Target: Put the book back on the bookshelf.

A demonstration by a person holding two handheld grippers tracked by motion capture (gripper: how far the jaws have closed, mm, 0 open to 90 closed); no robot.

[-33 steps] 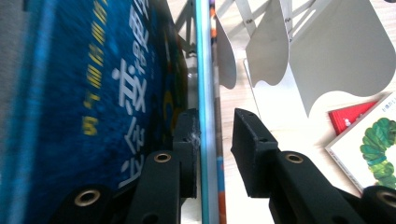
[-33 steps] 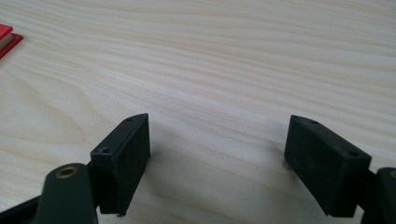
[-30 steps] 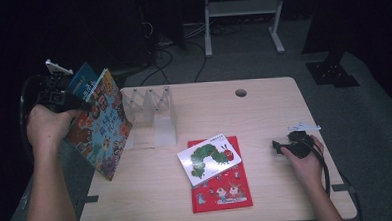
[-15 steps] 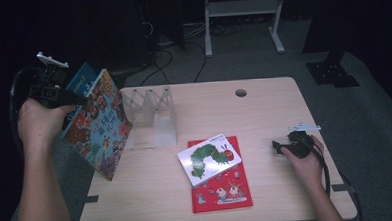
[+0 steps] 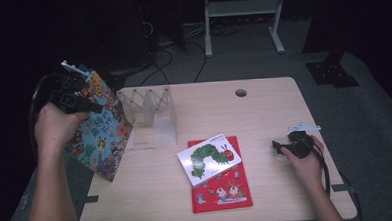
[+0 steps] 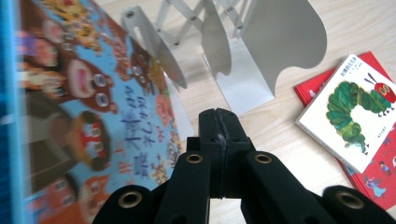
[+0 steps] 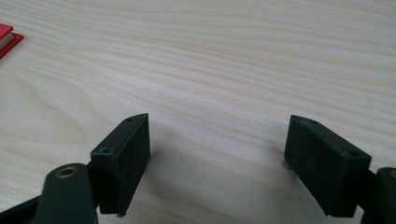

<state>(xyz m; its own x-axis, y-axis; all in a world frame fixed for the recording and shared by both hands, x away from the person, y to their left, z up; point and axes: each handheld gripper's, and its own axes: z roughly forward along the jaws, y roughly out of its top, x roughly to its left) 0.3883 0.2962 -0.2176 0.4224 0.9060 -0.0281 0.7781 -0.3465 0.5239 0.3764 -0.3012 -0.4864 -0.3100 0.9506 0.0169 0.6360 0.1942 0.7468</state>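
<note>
White expanding book rack, upper left of the table: slots empty. Blue picture book leans tilted at far left, beside the rack. Left gripper pinched closed, empty; right gripper wide apart, empty.

The table is evenly lit from overhead, a pale island with the room behind it almost black. Shadows beside the white rack are short and soft. In the left gripper view the picture book is smeared with motion blur left of that rack.
</note>
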